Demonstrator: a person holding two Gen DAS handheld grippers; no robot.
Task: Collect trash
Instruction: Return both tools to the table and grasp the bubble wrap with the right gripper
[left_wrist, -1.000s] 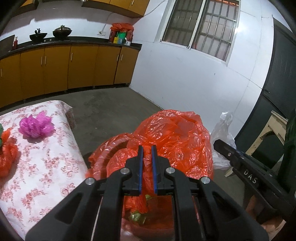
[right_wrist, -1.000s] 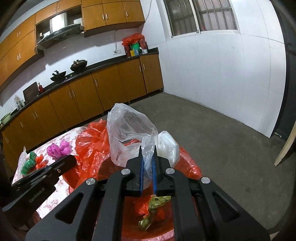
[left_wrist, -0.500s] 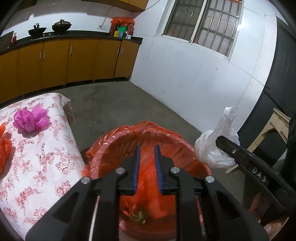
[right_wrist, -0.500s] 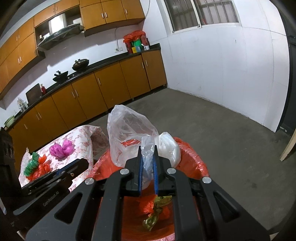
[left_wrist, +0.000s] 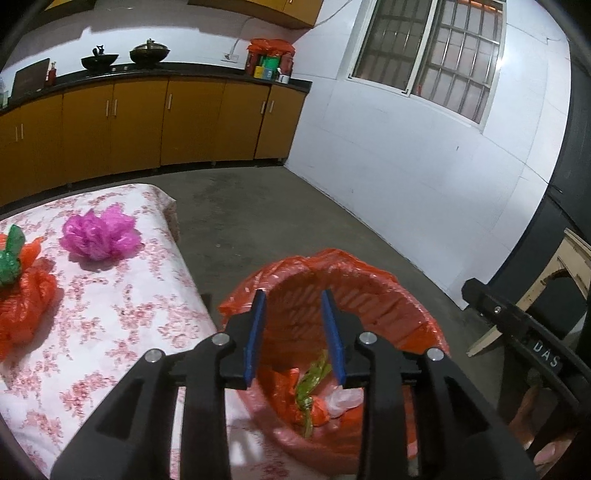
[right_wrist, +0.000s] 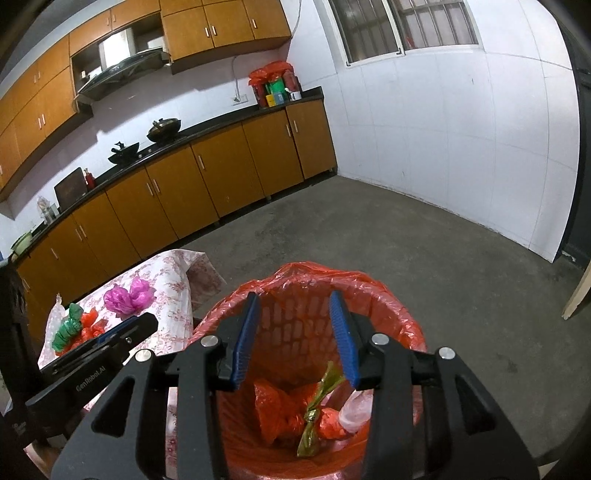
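Note:
A bin lined with an orange bag (left_wrist: 373, 295) (right_wrist: 402, 325) stands on the floor beside the table. Inside lie crumpled orange bags (right_wrist: 280, 406), a green wrapper (right_wrist: 314, 410) (left_wrist: 310, 380) and a clear white bag (right_wrist: 352, 410) (left_wrist: 343, 398). My left gripper (left_wrist: 293, 334) hangs over the bin, jaws opening, nothing between them. My right gripper (right_wrist: 297, 336) is also above the bin, jaws opening and empty. On the floral tablecloth (left_wrist: 122, 317) lie a pink plastic wad (left_wrist: 98, 236) (right_wrist: 129, 295) and an orange bag with green plastic (left_wrist: 22, 291) (right_wrist: 79, 326).
Orange kitchen cabinets (left_wrist: 147, 125) with a black counter line the far wall, with pots on top. The bare concrete floor (right_wrist: 424, 258) spreads to the white wall. A pale wooden frame (left_wrist: 546, 291) leans at the right by a dark door.
Both grippers opened. The clear bag left the right gripper and now lies in the bin. The orange liner's puffed top, released by the left gripper, has settled around the rim.

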